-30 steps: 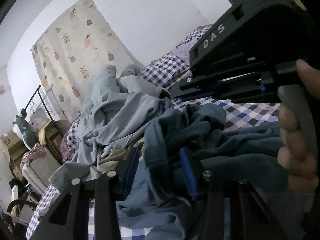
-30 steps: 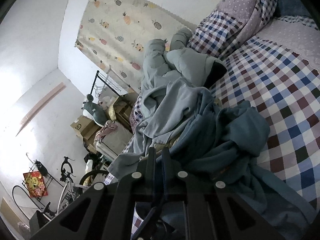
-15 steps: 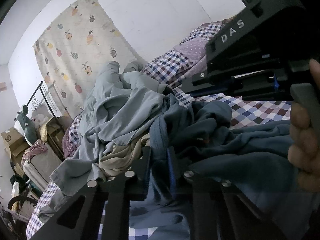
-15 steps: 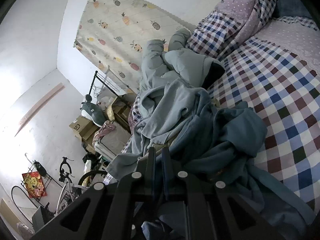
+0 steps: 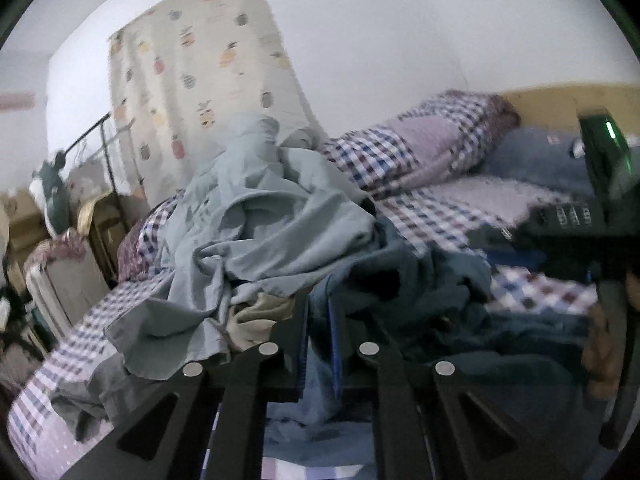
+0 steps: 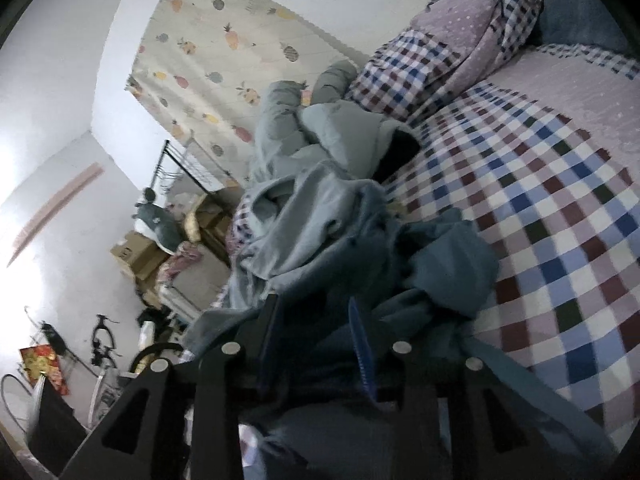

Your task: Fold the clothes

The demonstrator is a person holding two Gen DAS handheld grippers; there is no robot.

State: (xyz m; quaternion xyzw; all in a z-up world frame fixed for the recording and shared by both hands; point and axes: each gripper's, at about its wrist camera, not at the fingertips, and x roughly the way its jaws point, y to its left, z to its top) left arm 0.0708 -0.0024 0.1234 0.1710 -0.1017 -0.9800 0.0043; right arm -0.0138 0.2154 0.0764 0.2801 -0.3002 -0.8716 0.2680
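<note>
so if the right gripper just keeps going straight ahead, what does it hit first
Most likely the crumpled dark teal-blue garment bunched right in front of the right gripper, whose jaws stand open around its folds. The pale grey-blue garment lies just beyond; depth is hard to judge through the fisheye.

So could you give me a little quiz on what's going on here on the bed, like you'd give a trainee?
1. True or false: the left tongs are closed on the dark blue garment.
2. What is printed on the curtain behind the bed? A) stripes B) pineapples C) stars
3. Fill in: the jaws of the right tongs stand ____, with dark blue cloth lying between them.

Key: 1 true; 2 B; 3 open.
</note>
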